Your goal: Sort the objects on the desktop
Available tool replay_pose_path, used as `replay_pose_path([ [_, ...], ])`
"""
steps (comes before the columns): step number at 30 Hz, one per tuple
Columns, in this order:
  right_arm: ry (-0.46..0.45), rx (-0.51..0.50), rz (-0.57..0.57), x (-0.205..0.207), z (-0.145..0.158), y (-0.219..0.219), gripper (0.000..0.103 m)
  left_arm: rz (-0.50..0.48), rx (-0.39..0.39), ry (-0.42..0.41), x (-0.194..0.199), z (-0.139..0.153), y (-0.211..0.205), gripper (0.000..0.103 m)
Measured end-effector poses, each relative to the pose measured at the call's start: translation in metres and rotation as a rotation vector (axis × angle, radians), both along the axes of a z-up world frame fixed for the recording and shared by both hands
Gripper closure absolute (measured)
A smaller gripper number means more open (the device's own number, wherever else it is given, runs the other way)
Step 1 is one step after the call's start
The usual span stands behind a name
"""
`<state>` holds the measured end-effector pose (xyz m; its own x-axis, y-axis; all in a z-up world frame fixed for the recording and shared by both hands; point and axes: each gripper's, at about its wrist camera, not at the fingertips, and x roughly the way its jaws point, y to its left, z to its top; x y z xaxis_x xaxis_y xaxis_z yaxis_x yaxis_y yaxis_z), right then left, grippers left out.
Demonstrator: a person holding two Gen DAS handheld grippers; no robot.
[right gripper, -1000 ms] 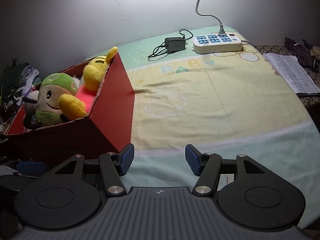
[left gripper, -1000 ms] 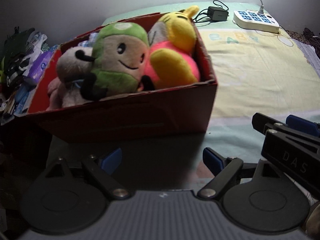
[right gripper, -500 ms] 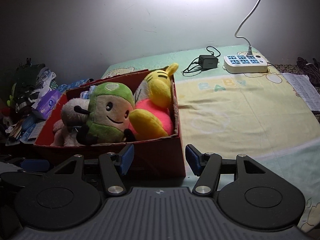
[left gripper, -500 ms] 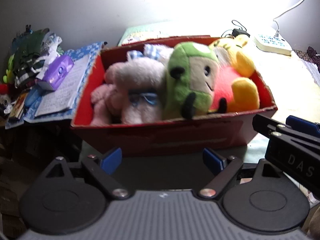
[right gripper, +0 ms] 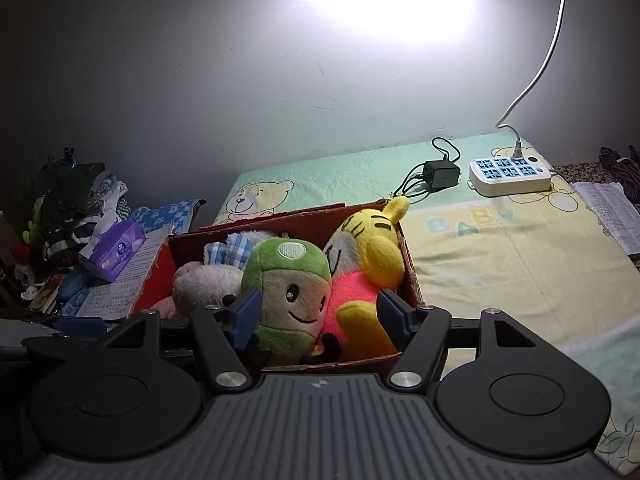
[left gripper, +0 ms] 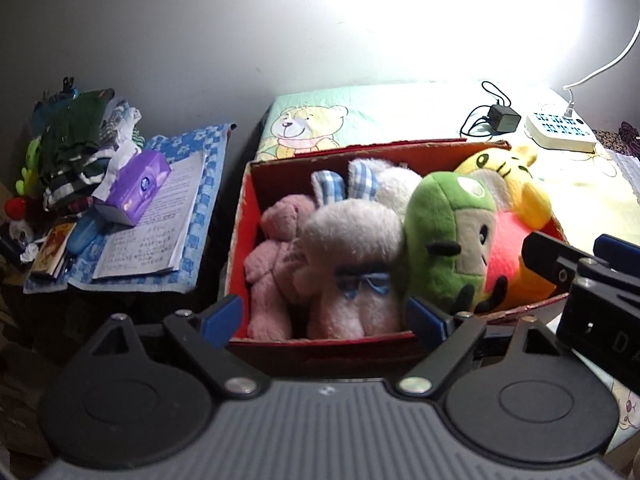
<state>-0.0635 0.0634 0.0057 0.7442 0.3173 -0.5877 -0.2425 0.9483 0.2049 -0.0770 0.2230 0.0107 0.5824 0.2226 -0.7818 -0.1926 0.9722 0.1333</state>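
Red cardboard box point(left gripper: 320, 346), open-topped, on a bed sheet point(right gripper: 520, 264) printed with bears; holds five plush toys packed touching one another: pink bear point(left gripper: 276, 264) at the 9 o'clock end, white rabbit point(left gripper: 352, 248) with blue-check ears beside it, green-hooded doll point(left gripper: 448, 236) at centre, pink-bodied toy point(right gripper: 352, 292) and yellow tiger point(right gripper: 372, 240) at the 3 o'clock end. Left gripper point(left gripper: 320, 318): released, fingers spread wide, level with the box's near wall, holding nothing. Right gripper point(right gripper: 318, 316): released, fingers apart, in front of the green doll and pink toy; contact cannot be told. White power strip point(right gripper: 512, 172) and black charger point(right gripper: 440, 174) at 1 o'clock on the bed, well apart from the box. Purple tissue pack point(left gripper: 136, 186) on papers point(left gripper: 156, 232), blue cloth point(left gripper: 200, 184) beneath, at 10 o'clock; piled clothing point(left gripper: 76, 152) beyond.
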Motion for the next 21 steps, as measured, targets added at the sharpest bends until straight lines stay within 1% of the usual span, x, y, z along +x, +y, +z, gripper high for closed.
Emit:
replay_pose_path([
  [5, -0.014, -0.012, -0.014, 0.004, 0.007, 0.008, 0.031, 0.008, 0.02, -0.016, 0.008, 0.007, 0.008, 0.015],
  [8, -0.005, -0.013, -0.014, 0.008, 0.007, 0.014, 0.031, 0.032, 0.017, -0.014, 0.013, 0.007, 0.016, 0.015],
  [14, 0.002, -0.036, -0.01, 0.014, 0.004, 0.027, 0.03, 0.079, 0.043, -0.003, 0.02, 0.003, 0.03, 0.015],
  [17, 0.011, -0.049, -0.017, 0.018, 0.0, 0.03, 0.027, 0.072, 0.024, 0.014, 0.025, -0.002, 0.036, 0.015],
  [19, 0.031, -0.057, -0.021, 0.023, -0.004, 0.031, 0.026, 0.056, -0.003, 0.03, 0.028, -0.006, 0.037, 0.015],
  [21, 0.051, -0.071, -0.019, 0.026, -0.009, 0.033, 0.025, 0.049, -0.008, 0.037, 0.031, -0.011, 0.037, 0.015],
])
